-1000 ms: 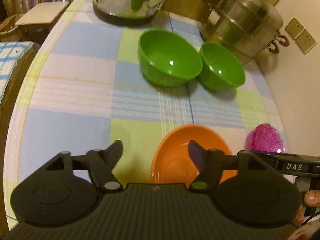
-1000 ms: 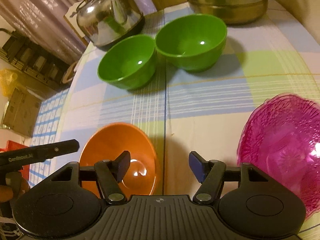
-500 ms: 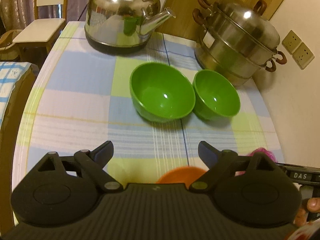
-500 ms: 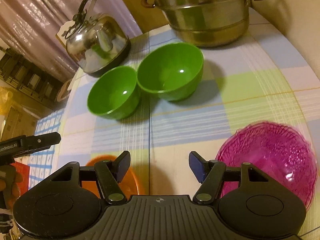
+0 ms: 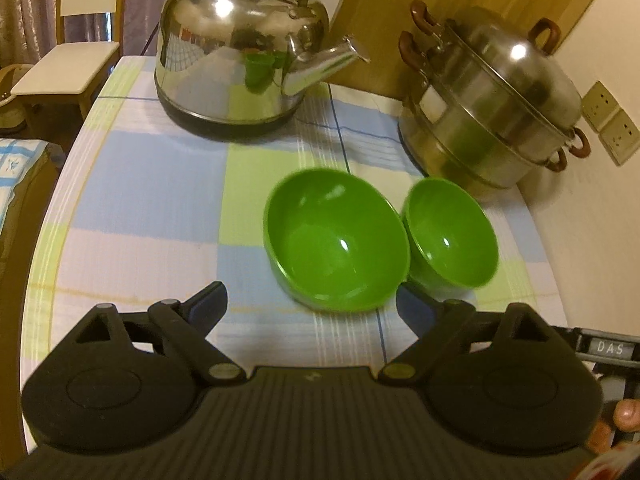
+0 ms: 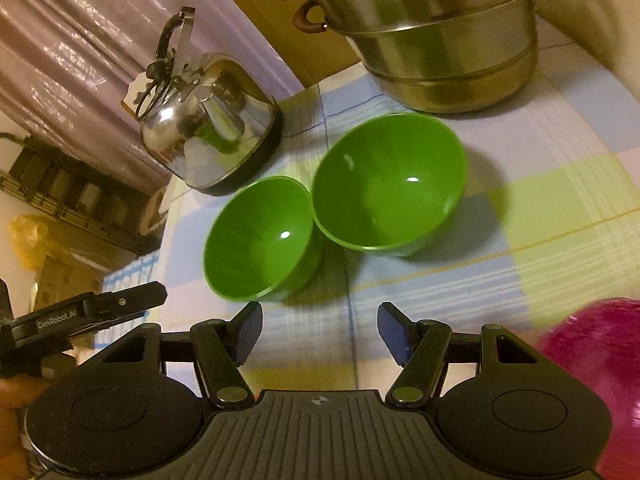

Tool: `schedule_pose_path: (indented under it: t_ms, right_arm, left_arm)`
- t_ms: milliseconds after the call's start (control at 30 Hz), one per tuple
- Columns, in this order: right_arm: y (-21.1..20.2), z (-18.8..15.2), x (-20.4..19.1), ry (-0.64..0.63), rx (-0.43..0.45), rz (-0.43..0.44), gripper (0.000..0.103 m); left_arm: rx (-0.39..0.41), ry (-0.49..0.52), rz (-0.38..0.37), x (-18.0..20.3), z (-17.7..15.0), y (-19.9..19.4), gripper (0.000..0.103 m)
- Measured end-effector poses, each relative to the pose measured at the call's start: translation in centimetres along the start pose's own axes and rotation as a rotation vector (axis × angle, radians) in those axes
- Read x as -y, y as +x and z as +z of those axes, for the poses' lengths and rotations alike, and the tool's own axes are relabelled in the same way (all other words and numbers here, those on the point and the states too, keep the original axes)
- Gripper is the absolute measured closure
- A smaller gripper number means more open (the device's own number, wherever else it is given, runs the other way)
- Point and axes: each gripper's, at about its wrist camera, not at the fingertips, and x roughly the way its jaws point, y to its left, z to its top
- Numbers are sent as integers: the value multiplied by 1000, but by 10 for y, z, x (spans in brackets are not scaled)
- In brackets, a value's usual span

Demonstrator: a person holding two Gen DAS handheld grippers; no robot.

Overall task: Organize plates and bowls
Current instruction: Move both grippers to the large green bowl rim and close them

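Two glossy green plastic bowls (image 5: pixel 336 240) touching, just before the steel kettle (image 5: pixel 240 48) | left gripper (image 5: pixel 312 308) empty, spread wide, nearer | right gripper (image 6: pixel 320 332) empty, parted, alongside.

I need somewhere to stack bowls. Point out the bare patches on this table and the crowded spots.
Free: the wide stretch of checked tablecloth left of the green bowls, in front of the kettle, and the strip before the larger green bowl. Crowded: the smaller green bowl sits close against its neighbour and near the steamer pot; a pink dish fills the near right.
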Motion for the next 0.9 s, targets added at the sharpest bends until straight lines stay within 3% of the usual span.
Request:
schedule_pose_path:
  t_ms: [233,400,900]
  right_arm:
    - [41,20,0,59,-12,16,40]
    - [65,29,-1,79,-15,15,51]
    - [107,35,-2,118,-34,-4,67]
  left_arm:
    - [-35,6,7,-13,23,36,21]
    - [-63,17,10,-22,33,62,35]
    - [-94,41,7,-29,42,101,66]
